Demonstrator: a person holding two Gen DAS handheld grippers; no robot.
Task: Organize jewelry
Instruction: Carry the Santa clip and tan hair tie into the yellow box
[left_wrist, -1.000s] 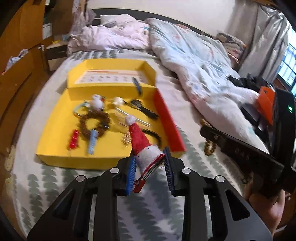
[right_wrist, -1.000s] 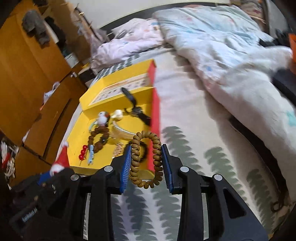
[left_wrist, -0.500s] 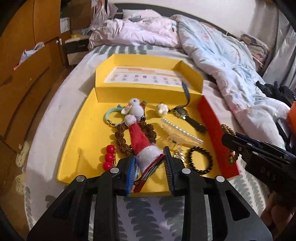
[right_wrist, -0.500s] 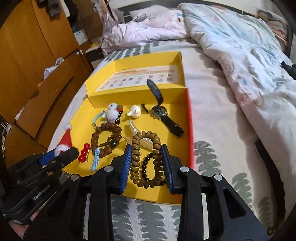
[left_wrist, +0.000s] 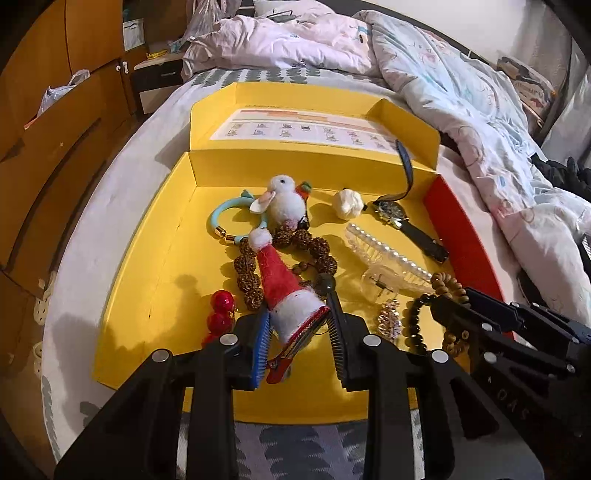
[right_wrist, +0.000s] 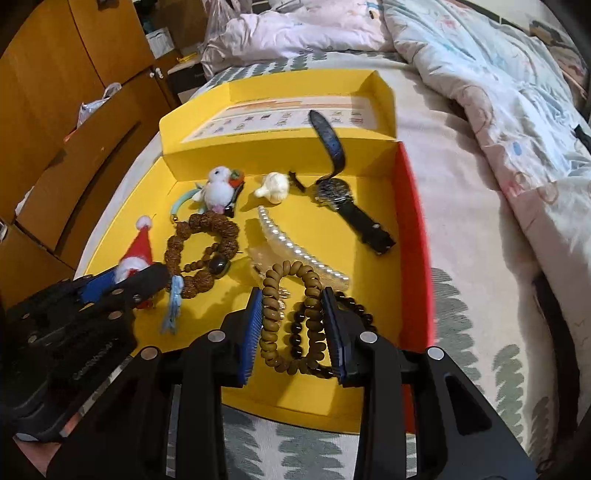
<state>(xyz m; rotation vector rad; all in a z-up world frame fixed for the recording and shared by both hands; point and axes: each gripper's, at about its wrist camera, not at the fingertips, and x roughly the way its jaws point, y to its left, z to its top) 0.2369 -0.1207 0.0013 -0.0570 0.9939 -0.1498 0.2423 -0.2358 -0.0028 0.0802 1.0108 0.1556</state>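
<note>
An open yellow box (left_wrist: 147, 280) lies on the bed and holds several pieces of jewelry. My left gripper (left_wrist: 297, 314) is shut on a red and white Santa hat hair clip (left_wrist: 280, 284), low over the box's near left part. My right gripper (right_wrist: 291, 306) is shut on a brown coil hair tie (right_wrist: 271, 306), over the near right part and above a black bead bracelet (right_wrist: 354, 306). In the right wrist view the left gripper (right_wrist: 122, 280) shows at the left with the hat (right_wrist: 138, 251). A watch (right_wrist: 347, 206), a pearl clip (right_wrist: 291, 243), a brown seed bracelet (right_wrist: 199, 236) and a white bunny charm (right_wrist: 218, 188) lie in the box.
The box's lid (left_wrist: 314, 129) stands open at the far side, and its right wall (right_wrist: 417, 229) is red. A rumpled quilt (left_wrist: 461, 110) covers the bed to the right. Wooden cabinets (left_wrist: 48, 110) stand along the left. Red beads (left_wrist: 219, 314) lie near my left fingers.
Both grippers have come forward and down from the bed's near part to over the yellow box. Each keeps its grip on its piece.
</note>
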